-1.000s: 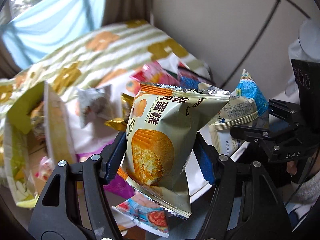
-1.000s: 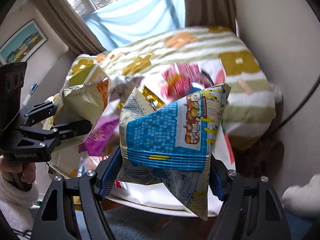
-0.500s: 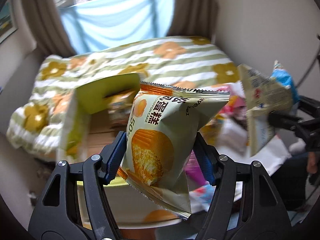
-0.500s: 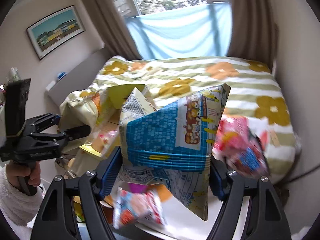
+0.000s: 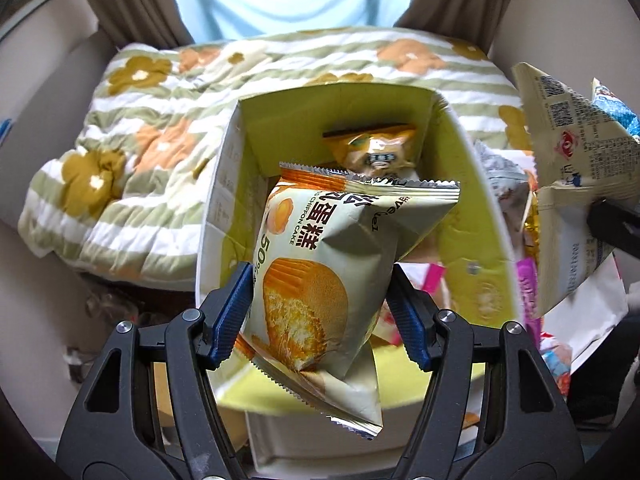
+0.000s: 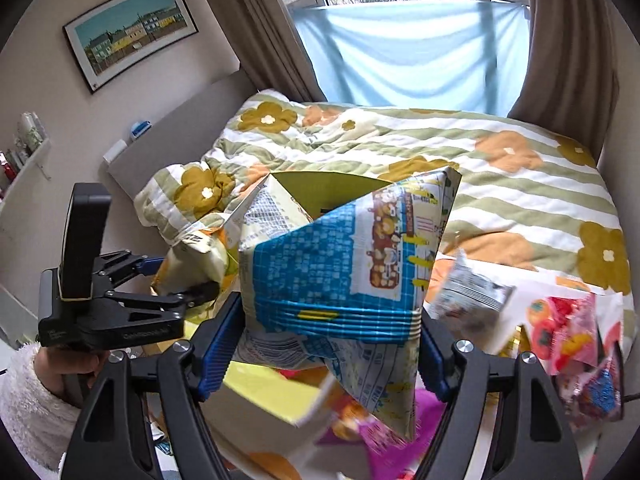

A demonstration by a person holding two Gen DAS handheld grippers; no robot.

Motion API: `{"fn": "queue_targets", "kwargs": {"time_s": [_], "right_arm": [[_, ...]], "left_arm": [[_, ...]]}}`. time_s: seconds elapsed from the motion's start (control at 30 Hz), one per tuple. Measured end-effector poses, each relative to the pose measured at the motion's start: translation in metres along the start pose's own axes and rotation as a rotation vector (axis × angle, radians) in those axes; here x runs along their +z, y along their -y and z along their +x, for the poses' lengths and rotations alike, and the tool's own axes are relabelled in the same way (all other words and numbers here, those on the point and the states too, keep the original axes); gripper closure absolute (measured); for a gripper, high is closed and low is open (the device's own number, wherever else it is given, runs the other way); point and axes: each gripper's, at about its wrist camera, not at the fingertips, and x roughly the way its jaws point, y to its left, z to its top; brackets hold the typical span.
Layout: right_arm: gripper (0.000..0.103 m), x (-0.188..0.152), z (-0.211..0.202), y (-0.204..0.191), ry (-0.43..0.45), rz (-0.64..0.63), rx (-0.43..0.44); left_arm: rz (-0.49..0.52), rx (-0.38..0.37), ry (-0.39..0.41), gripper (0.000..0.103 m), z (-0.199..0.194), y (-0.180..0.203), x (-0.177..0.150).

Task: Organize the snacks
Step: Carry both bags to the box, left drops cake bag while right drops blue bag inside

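Observation:
My left gripper (image 5: 320, 312) is shut on a cream chiffon cake packet (image 5: 336, 272), which hangs over an open box (image 5: 472, 216) with a yellow-green lining. An orange snack pack (image 5: 372, 148) lies inside the box at its far end. My right gripper (image 6: 326, 332) is shut on a blue and white snack bag (image 6: 340, 272). That bag (image 5: 568, 184) also shows at the right edge of the left wrist view. In the right wrist view the left gripper (image 6: 176, 284) sits at the left with the cake packet (image 6: 196, 256), held by a hand in a fluffy white sleeve (image 6: 36, 404).
Loose snack packs lie right of the box: a silver one (image 6: 472, 288), red and pink ones (image 6: 568, 328) and a magenta one (image 5: 528, 292). Behind is a bed with a flowered, striped quilt (image 6: 500, 176). A window with a blue cloth (image 6: 412, 52) and a framed picture (image 6: 132, 32) are beyond.
Both grippers have swung left with their packets. The open box, earlier at the left edge of the left wrist view, now lies right under the cake packet. The loose snack pile has slid to the right.

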Motion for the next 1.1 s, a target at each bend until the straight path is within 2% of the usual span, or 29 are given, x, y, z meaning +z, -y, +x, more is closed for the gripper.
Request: {"fn": "queue_targets", "kwargs": {"time_s": [0.17, 0.23, 0.27, 0.3, 0.37, 0.5, 0.63, 1.0, 1.07, 1.1], "right_arm": [[0.030, 0.011, 0.033, -0.011, -0.035, 0.019, -0.062], [0.030, 0.012, 0.044, -0.012, -0.052, 0.033, -0.089], [0.030, 0.012, 0.048, -0.013, -0.059, 0.038, -0.103], [0.030, 0.014, 0.051, -0.013, -0.063, 0.041, -0.112], [0.030, 0.014, 0.061, -0.011, -0.081, 0.057, -0.138], [0.030, 0.016, 0.075, -0.007, -0.112, 0.069, -0.166], [0.030, 0.015, 0.085, -0.009, -0.131, 0.048, -0.175], [0.030, 0.037, 0.101, -0.028, -0.128, -0.010, -0.130], [0.028, 0.041, 0.105, -0.029, -0.121, -0.005, -0.109], [0.023, 0.042, 0.106, -0.030, -0.115, -0.003, -0.102]], "left_arm": [[0.053, -0.038, -0.046, 0.039, 0.035, -0.012, 0.018], [0.074, -0.041, -0.047, 0.036, 0.044, -0.011, 0.025], [0.092, -0.031, -0.046, 0.026, 0.048, -0.011, 0.027], [0.104, -0.020, -0.045, 0.012, 0.049, -0.009, 0.028], [0.117, -0.018, -0.024, 0.005, 0.050, -0.010, 0.029], [0.097, -0.037, -0.030, 0.005, 0.048, -0.017, 0.022], [0.029, -0.042, -0.054, 0.005, 0.047, -0.027, 0.006], [-0.053, -0.032, -0.035, 0.005, 0.021, -0.041, -0.011], [-0.062, -0.037, -0.032, 0.005, 0.018, -0.044, -0.011], [-0.063, -0.035, -0.028, 0.005, 0.016, -0.044, -0.012]]}}
